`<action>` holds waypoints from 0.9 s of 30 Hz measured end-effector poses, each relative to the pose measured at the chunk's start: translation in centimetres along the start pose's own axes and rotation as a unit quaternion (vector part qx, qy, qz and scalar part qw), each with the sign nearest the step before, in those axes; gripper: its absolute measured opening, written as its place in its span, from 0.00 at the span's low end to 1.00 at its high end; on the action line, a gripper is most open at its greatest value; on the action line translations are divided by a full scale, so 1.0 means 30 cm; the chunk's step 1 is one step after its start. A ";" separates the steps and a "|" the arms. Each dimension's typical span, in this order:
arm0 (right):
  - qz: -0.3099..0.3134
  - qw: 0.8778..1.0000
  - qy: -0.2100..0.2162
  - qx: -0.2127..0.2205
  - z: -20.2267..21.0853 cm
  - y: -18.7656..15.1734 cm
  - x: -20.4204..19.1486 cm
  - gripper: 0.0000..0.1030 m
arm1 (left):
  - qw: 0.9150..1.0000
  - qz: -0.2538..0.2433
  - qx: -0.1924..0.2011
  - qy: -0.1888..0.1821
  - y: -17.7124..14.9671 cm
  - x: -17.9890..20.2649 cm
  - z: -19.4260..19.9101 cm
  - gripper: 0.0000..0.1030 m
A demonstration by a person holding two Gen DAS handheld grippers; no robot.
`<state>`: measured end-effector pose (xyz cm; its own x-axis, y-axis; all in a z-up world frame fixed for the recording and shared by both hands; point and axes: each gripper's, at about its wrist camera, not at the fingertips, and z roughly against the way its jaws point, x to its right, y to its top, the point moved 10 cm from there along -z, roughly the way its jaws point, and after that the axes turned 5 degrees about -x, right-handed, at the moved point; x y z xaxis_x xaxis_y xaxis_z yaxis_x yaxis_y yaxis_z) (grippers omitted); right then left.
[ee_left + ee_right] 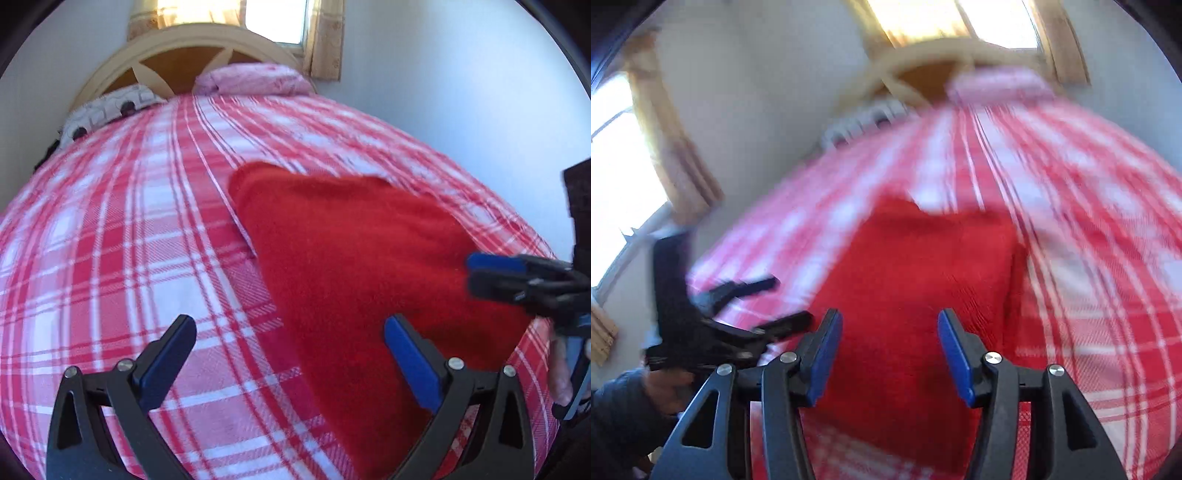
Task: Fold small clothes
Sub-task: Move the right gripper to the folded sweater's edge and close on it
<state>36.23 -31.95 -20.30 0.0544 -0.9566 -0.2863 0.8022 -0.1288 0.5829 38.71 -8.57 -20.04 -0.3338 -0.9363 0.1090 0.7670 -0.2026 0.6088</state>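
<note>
The left gripper (290, 347) was held wide apart over the bed, nothing caught between its blue pads; its right finger (412, 363) was seen over the red garment (354, 258) and its left finger over the plaid bedspread (110, 229). Whether that pad touched the cloth could not be told. The right gripper (890, 343) was likewise parted, less widely, and held nothing; it was pointed along the garment toward the headboard (177, 48). In the left wrist view the right gripper was seen from the side at the frame's right edge, its fingers appearing nearly stacked, so the gap was hidden there. The hand (561, 373) behind it was cut off by the frame.

The red garment was laid on the bedspread, toward the bed's right side, its near end hidden below both sets of fingers. The right wrist view was heavily smeared, and the garment's far edge, possibly a neckline notch, could only be guessed at. In that view the left gripper and a sleeved hand (670, 384) were seen at lower left, blurred. Two pillows (255, 79) were set against the headboard, beneath a curtained window (275, 22).
</note>
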 end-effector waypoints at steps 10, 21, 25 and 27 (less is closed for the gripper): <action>0.029 1.000 -0.006 0.005 0.030 -0.070 -0.004 0.54 | 1.000 0.012 0.001 -0.022 0.032 -0.024 0.006 1.00; -0.093 0.992 0.082 0.039 0.147 0.098 0.126 0.73 | 0.997 0.043 -0.006 -0.063 0.114 -0.045 -0.008 1.00; -0.142 0.984 0.102 0.018 0.075 0.146 0.205 0.77 | 0.993 0.087 -0.022 -0.082 0.125 -0.099 -0.053 1.00; -0.167 0.980 0.111 0.002 0.022 0.160 0.238 0.77 | 0.988 0.117 -0.036 -0.099 0.117 -0.120 -0.088 1.00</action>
<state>40.08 -39.58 -19.04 -0.0813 -0.7806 -0.6197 0.7958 -0.4252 0.4312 44.05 -6.68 -20.38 -0.2386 -0.8868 0.3958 0.8702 -0.0144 0.4925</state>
